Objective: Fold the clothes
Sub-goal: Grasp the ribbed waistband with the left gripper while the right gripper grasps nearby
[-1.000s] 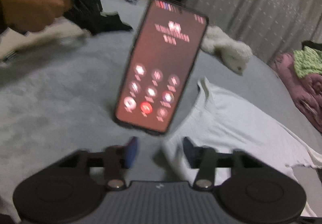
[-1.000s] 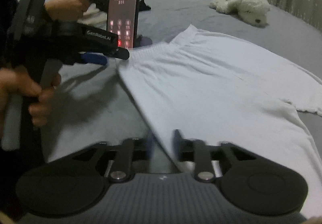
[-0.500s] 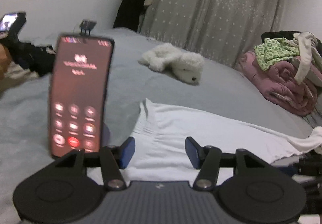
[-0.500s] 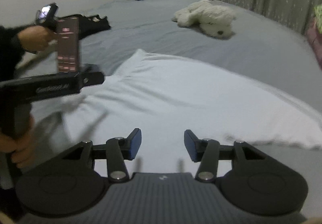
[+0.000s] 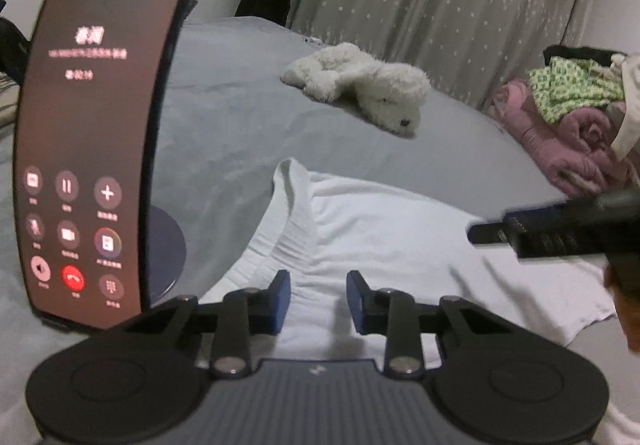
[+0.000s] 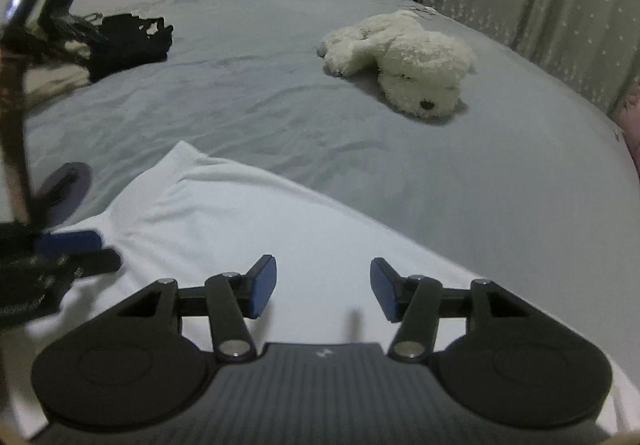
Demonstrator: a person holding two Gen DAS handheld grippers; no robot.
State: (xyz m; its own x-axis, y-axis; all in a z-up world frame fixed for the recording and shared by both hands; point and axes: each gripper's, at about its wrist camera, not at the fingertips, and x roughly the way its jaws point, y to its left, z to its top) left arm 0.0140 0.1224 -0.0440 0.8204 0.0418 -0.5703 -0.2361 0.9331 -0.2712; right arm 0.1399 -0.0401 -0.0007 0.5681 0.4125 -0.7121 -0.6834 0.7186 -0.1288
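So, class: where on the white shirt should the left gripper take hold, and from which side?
Probably the ribbed hem edge of the white shirt, just ahead of the open left gripper. Come from the bare sheet side by the phone: there the hem is raised and rumpled, so a finger can slide underneath.

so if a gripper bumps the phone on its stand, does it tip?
Probably. The phone stands tall and nearly upright on a small round base, so it looks top-heavy. That base sits on the soft bed, which likely gives underneath. The left gripper is close by.
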